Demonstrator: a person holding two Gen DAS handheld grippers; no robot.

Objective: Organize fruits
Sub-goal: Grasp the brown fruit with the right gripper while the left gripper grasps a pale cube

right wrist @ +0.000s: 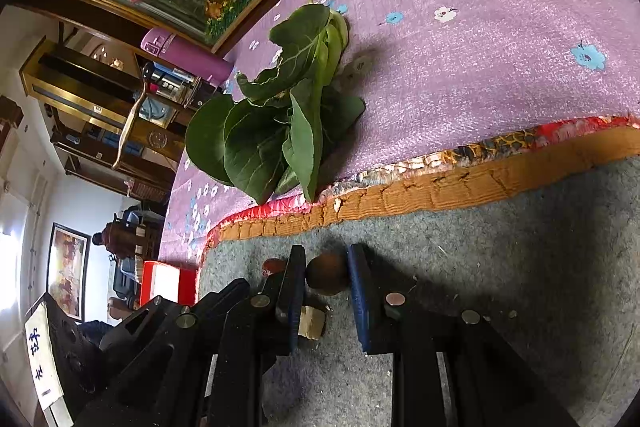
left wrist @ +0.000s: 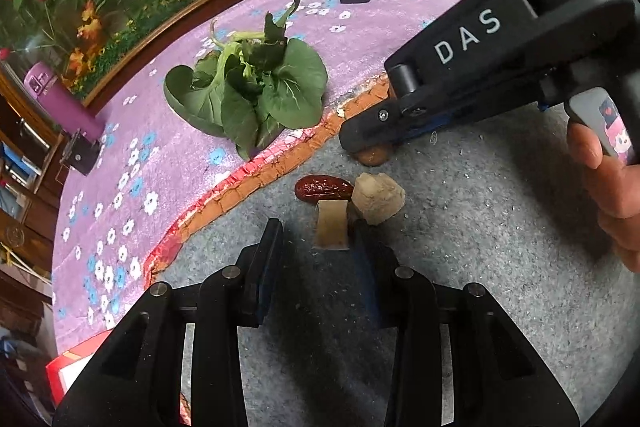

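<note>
Partly hidden: brown fruit (right wrist: 326,274) in right tool (right wrist: 325,277).

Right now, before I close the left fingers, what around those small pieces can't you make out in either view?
- Brown round fruit: left view, mostly covered by the right gripper; only its lower edge shows.
- Red date: right view, mostly behind a finger.
- Tan slice: left view, near end hidden behind the left gripper; contact unclear.
- Pale chunk: what it is, unclear in both views.
</note>
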